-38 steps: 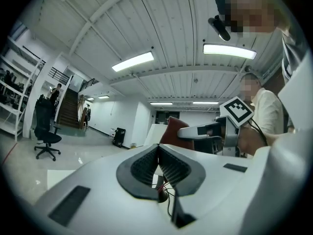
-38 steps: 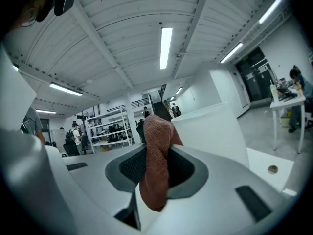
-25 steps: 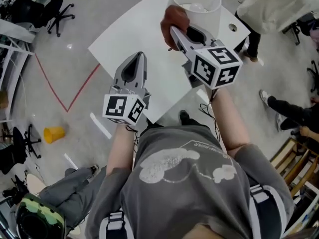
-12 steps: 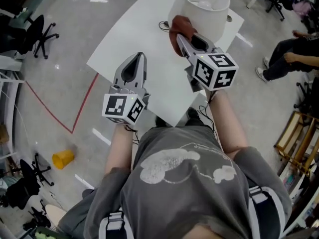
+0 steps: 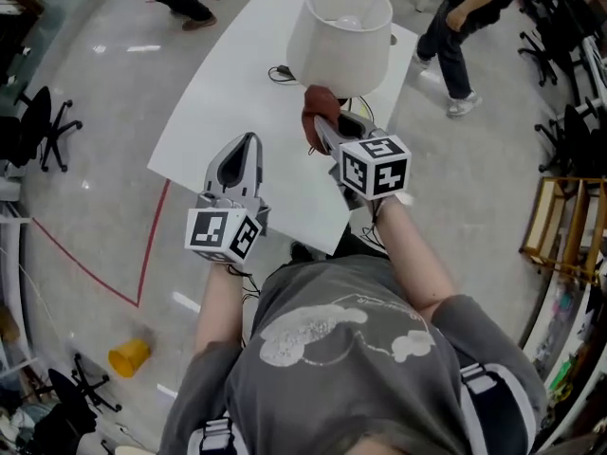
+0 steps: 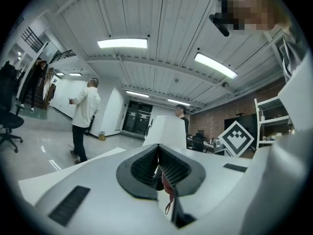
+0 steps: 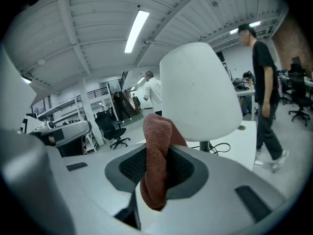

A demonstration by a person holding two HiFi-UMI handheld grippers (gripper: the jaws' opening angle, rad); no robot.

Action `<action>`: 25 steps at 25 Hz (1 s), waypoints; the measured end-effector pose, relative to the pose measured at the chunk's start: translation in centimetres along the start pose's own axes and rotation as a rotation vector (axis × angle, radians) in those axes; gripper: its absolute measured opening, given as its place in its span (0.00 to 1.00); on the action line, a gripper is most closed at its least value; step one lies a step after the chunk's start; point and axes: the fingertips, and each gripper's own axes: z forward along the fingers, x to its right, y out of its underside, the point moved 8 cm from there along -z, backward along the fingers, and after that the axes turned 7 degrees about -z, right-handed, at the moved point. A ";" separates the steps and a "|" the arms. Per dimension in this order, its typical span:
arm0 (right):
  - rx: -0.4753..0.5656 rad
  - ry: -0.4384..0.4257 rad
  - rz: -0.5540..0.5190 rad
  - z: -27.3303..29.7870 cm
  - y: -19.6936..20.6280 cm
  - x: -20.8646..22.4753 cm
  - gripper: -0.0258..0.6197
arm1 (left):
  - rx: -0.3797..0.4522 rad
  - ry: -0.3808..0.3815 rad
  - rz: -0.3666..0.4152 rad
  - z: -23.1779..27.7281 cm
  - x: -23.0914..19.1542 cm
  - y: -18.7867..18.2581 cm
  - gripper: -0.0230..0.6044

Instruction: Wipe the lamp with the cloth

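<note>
White rectangular table fills upper centre of head view. White fabric-shade lamp stands at its far end, top centre, w/ black cord beside the base. Left gripper, centre-left, hangs over the table well apart from the lamp. Its jaws are together at the tips, nothing clamped. Right gripper, just below the shade, has its jaws pinched on a rust-brown terry cloth. The cloth is bunched up right at the shade's lower rim; can't tell if touching.

Step, by my read: cloth brought up, wipe about to begin. Next: press cloth lightly to the shade and sweep round. Left could steady the lamp, which prob. tips easily.
</note>
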 end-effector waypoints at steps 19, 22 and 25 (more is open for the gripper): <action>0.192 -0.083 -0.023 -1.2 -7.8 -2.7 0.19 | 0.036 0.059 0.037 4.1 -0.6 -2.6 0.05; 0.257 -0.023 -0.016 -1.1 -9.9 -3.2 0.19 | 0.014 0.111 0.038 4.5 -2.2 -3.3 0.05; 0.302 0.060 0.020 -0.4 -11.5 -3.1 0.19 | -0.007 0.170 0.051 4.8 -3.8 -4.3 0.05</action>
